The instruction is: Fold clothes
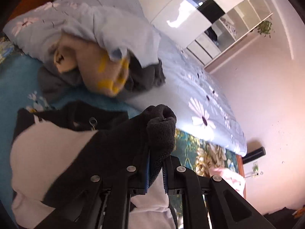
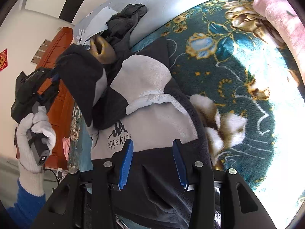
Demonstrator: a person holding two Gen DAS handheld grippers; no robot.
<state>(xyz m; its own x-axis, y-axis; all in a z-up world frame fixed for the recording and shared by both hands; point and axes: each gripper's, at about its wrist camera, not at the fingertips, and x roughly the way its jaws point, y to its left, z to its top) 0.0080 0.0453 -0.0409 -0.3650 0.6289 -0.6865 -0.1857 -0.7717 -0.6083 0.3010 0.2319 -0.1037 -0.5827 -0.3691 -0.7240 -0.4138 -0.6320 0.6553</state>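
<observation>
A black and white fleece jacket (image 2: pixel 148 76) lies on the bed, chest print facing up. My left gripper (image 1: pixel 157 158) is shut on the jacket's black sleeve cuff (image 1: pixel 162 126), which bulges out past the fingertips. In the right wrist view the left gripper (image 2: pixel 55 76) sits at the left in a white-gloved hand (image 2: pixel 36 129), holding the sleeve (image 2: pixel 82 80) lifted above the jacket body. My right gripper (image 2: pixel 152 152) is open over the jacket's black lower part. Its blue pads (image 2: pixel 125 162) stand apart and the fabric lies flat between them, not pinched.
A teal floral blanket (image 2: pixel 238 66) covers the bed. Beyond the jacket lies a heap of grey and beige-yellow clothes (image 1: pixel 106 72) under a light blue daisy quilt (image 1: pixel 85 19). A pink cloth (image 2: pixel 276 15) lies at the bed's edge. White wardrobes (image 1: pixel 181 19) stand behind.
</observation>
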